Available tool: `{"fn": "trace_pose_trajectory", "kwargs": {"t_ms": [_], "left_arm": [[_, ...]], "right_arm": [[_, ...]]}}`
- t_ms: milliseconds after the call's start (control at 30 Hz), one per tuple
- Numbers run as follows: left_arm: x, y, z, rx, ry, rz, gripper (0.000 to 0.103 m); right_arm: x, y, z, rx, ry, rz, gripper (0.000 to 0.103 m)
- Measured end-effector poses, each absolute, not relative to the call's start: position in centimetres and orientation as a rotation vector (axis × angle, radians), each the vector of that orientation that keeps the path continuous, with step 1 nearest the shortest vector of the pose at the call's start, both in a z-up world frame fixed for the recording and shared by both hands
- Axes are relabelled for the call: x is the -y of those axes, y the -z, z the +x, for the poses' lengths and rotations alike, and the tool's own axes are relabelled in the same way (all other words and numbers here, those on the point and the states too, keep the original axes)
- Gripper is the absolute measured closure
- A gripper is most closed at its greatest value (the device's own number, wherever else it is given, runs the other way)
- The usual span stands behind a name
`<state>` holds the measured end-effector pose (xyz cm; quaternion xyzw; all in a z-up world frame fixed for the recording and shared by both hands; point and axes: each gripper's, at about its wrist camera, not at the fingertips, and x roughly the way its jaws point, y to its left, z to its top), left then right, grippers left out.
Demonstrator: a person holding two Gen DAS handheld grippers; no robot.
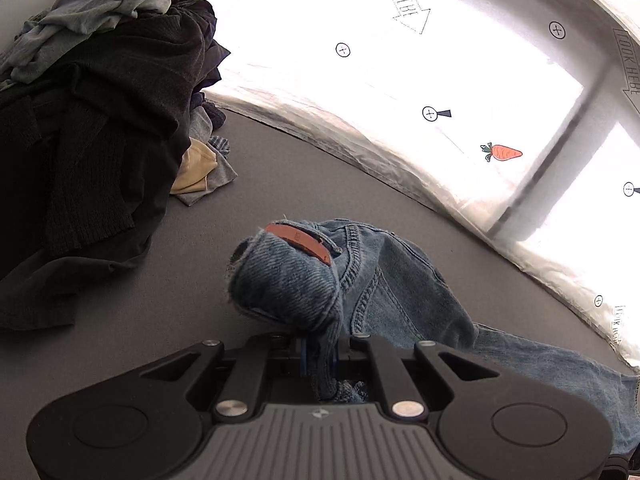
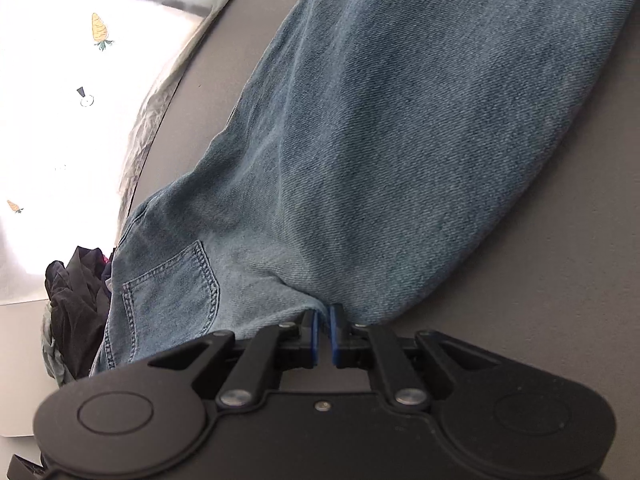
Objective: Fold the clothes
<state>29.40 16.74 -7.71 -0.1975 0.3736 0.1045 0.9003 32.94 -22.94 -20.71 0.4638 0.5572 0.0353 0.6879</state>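
Observation:
Blue jeans (image 1: 400, 292) lie across the grey table (image 1: 280, 176). Their waistband, with a brown leather patch (image 1: 300, 240), is bunched up and lifted off the surface. My left gripper (image 1: 320, 344) is shut on that waistband, and denim hangs between its fingers and hides the pads. In the right wrist view a wide jeans leg (image 2: 400, 140) stretches away over the table, with a stitched back pocket (image 2: 176, 288) at lower left. My right gripper (image 2: 324, 314) has its blue pads nearly together and pinches a fold of denim at the leg's near edge.
A big heap of dark and grey clothes (image 1: 100, 120) fills the table's left side, with a tan piece (image 1: 198, 172) at its foot. Beyond the table edge hangs a bright white sheet (image 1: 400, 80) printed with carrots and cross marks. Dark clothes (image 2: 76, 292) show left of the jeans.

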Motion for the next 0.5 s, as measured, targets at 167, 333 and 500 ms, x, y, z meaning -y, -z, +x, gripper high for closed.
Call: {"fn": "trace_pose_trajectory", "kwargs": {"t_ms": [167,333,500], "left_arm": [[-15.6,7.3,28.4,-0.774,-0.249,-0.495,0.092],[-14.9,6.9,27.3,-0.775,-0.26,-0.633,0.093],[-13.4,6.2,27.2,-0.754,-0.246,-0.726,0.093]], "right_arm": [[24.6,21.7,33.2,-1.265,-0.092,1.147,0.097],[26.4,22.4,33.4,-1.259,-0.09,1.258,0.098],[27.4,22.6,34.0,-1.277,-0.105,1.297,0.098]]}}
